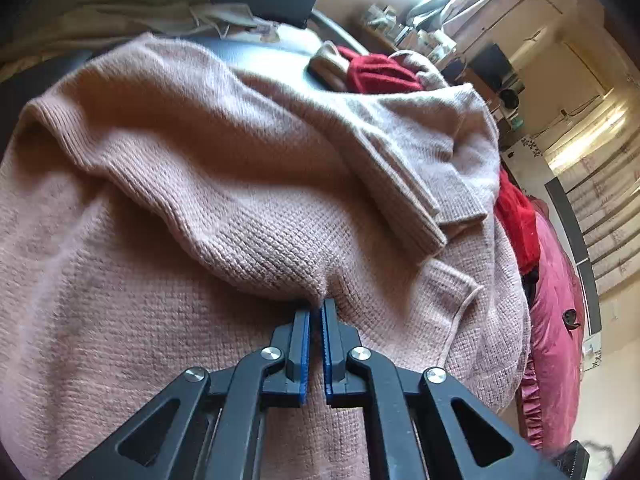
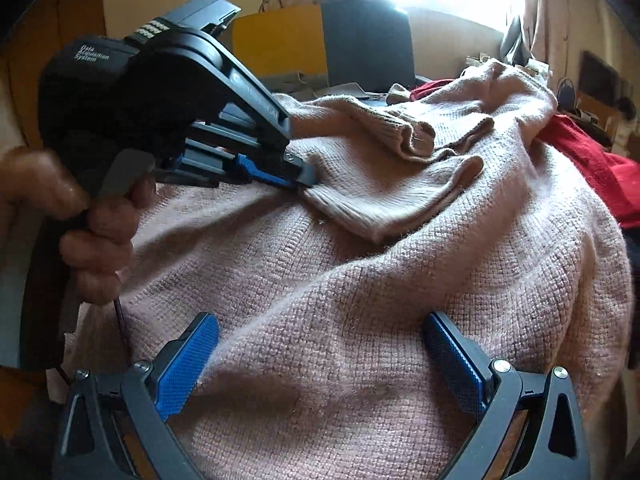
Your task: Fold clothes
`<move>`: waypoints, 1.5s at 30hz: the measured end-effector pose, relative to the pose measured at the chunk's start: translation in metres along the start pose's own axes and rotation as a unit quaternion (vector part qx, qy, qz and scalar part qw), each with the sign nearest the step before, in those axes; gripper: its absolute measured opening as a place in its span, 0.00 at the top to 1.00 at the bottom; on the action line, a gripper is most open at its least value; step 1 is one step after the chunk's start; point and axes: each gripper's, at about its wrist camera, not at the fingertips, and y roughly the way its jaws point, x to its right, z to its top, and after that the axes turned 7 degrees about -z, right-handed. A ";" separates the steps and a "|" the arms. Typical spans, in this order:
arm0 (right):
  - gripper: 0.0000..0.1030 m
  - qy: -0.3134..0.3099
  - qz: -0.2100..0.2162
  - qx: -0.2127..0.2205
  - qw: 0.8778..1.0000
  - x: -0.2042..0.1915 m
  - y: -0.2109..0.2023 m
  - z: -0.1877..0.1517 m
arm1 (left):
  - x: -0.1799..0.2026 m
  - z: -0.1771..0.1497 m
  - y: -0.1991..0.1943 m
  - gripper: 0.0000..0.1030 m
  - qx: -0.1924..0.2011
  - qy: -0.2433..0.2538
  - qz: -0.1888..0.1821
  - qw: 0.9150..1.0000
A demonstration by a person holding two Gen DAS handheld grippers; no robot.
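Observation:
A pale pink knit sweater [image 1: 168, 184] lies crumpled over the surface and fills both views. Its ribbed sleeve cuff [image 1: 416, 216] is folded across the body. My left gripper [image 1: 318, 306] is shut, its blue pads pinching a raised fold of the knit at their tips. In the right wrist view the same left gripper [image 2: 302, 184] is held by a person's hand [image 2: 96, 236] and grips the edge of a folded flap of the sweater [image 2: 360, 264]. My right gripper [image 2: 320, 322] stands wide open just above the sweater body, with nothing between its pads.
A red knitted garment [image 1: 380, 74] lies behind the sweater, and more red cloth [image 2: 592, 164] shows at the right. A crimson quilted cover [image 1: 556, 320] hangs at the right edge. A yellow panel [image 2: 280, 44] and a dark panel [image 2: 368, 44] stand at the back.

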 end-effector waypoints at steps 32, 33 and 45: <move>0.00 -0.010 -0.028 -0.026 0.999 -0.005 0.005 0.003 | -0.250 -0.060 -0.246 0.96 0.142 -0.187 0.170 0.957; 0.00 -0.010 -0.029 -0.027 0.999 -0.005 0.004 0.003 | -0.257 -0.065 -0.249 0.95 0.140 -0.196 0.176 0.955; 0.00 -0.009 -0.037 -0.026 0.999 -0.006 0.005 0.003 | -0.171 -0.119 -0.257 0.74 0.125 0.061 0.274 0.951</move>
